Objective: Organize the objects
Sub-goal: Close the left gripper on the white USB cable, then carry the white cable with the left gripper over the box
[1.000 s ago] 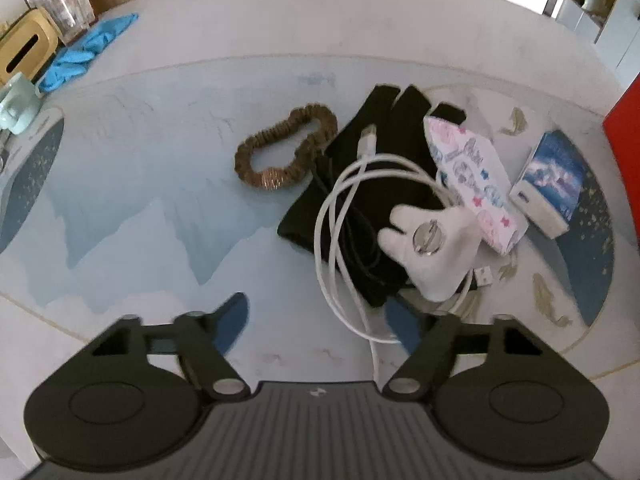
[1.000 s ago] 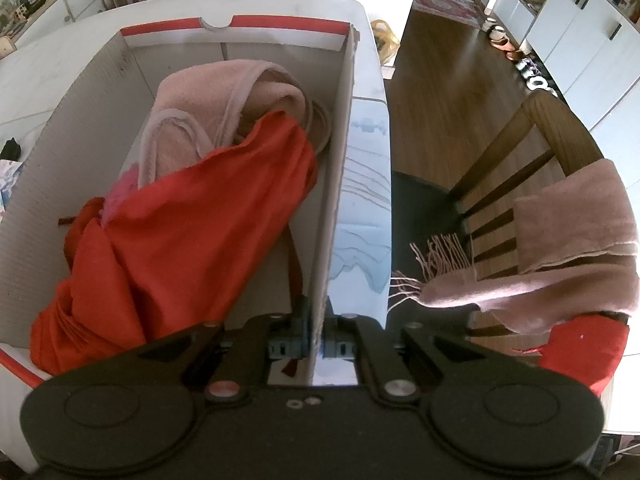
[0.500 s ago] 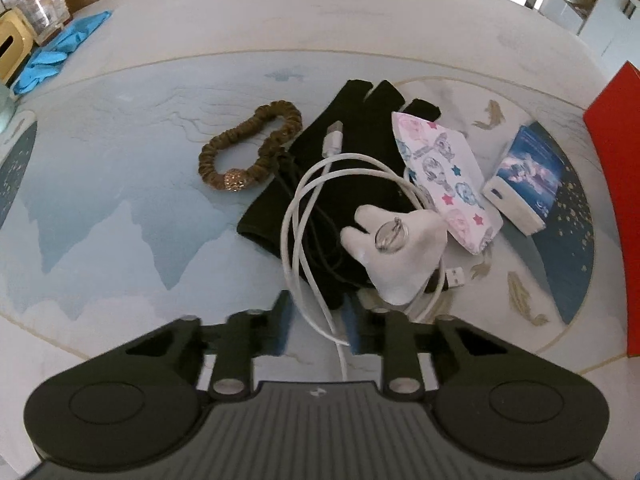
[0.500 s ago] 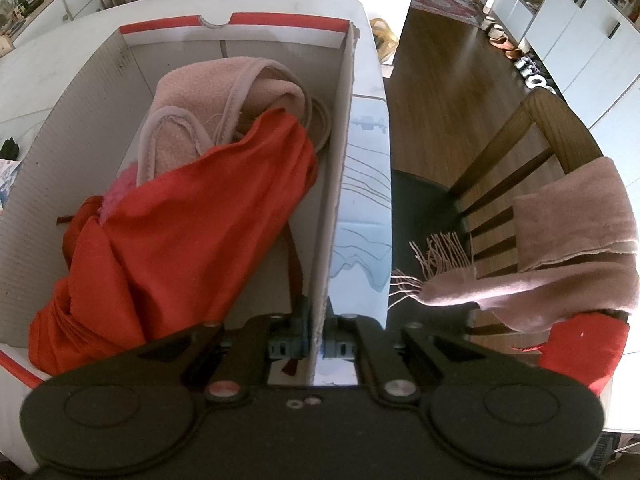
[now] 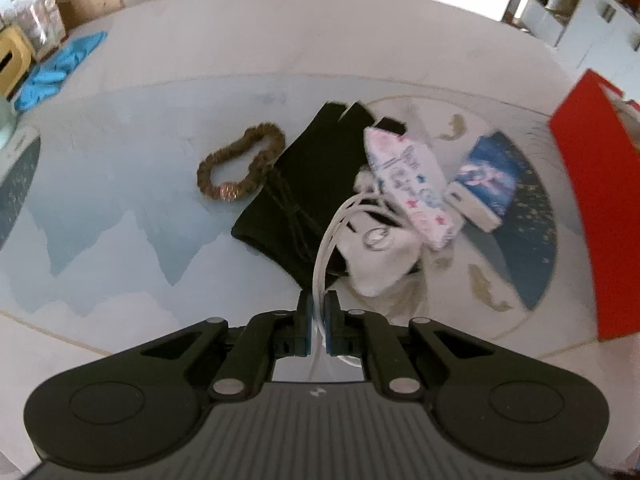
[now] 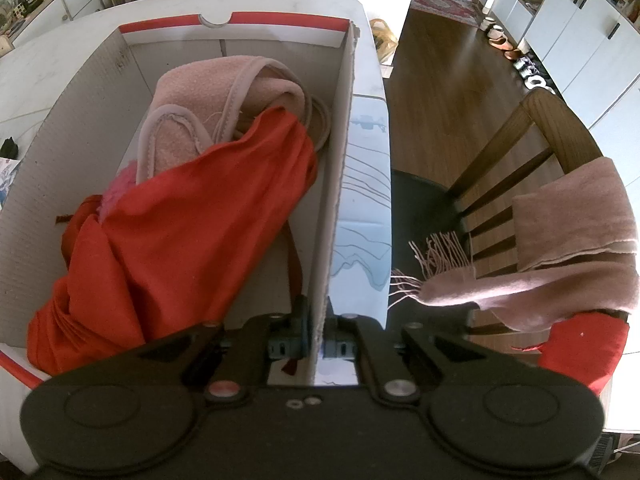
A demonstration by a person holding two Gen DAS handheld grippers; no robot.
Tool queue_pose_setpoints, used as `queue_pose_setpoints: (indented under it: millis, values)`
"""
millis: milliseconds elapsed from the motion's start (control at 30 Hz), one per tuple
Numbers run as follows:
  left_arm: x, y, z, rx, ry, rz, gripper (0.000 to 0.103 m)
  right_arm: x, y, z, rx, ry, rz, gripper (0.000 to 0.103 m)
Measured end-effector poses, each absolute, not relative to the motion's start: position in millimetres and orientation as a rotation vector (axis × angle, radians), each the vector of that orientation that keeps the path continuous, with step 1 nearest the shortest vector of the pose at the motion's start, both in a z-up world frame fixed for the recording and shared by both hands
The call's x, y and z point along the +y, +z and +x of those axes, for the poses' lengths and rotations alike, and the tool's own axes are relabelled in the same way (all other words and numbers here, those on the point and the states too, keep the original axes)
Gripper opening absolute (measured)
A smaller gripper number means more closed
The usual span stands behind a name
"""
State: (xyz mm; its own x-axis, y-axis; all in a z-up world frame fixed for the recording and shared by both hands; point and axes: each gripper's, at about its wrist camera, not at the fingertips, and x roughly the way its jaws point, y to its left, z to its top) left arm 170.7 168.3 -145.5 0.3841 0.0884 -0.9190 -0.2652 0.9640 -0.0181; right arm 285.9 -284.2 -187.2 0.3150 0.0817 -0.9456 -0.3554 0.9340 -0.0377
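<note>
white cable (image 5: 325,240): looping up off the pile and running between the pads of the left hand-held gripper (image 5: 317,322), its far loops trailing over the black glove (image 5: 304,196)
left hand-held gripper: its jaws have just been closing and are now pinching the white cable, pads nearly meeting on the strands
black glove: lying flat on the table (image 5: 160,92), under the cable and the white plush piece (image 5: 380,264)
white plush piece: sitting on the glove's near edge, a metal ring showing on top, blurred
patterned pouch (image 5: 408,188): resting against the glove's right side, touching the plush piece
blue booklet (image 5: 484,180): lying just right of the pouch
brown scrunchie (image 5: 240,168): lying left of the glove, just beside it
red box wall (image 5: 588,216): standing at the table's right edge in the left wrist view
right hand-held gripper (image 6: 317,332): clamping the right-hand cardboard wall of the box (image 6: 340,184), jaws almost fully closed on it
red cloth (image 6: 180,232): filling the near part of the box
pink towel (image 6: 224,100): lying behind the red cloth inside the box
chair (image 6: 532,160): standing right of the table, a pink scarf (image 6: 560,248) draping over its back
</note>
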Motion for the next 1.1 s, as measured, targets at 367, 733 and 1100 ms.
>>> queue_pose_setpoints:
  millis: [367, 733, 1100]
  values:
    - [146, -76, 152, 1.050, 0.113, -0.131, 0.004, -284, -187, 286, 1.218, 0.292, -0.260, 0.004]
    - [100, -18, 156, 0.953, -0.028, -0.088, 0.004, -282, -187, 286, 1.217, 0.292, -0.267, 0.004]
    - [23, -2, 193, 0.928, -0.196, -0.020, 0.004, -282, -187, 286, 1.216, 0.291, -0.266, 0.004]
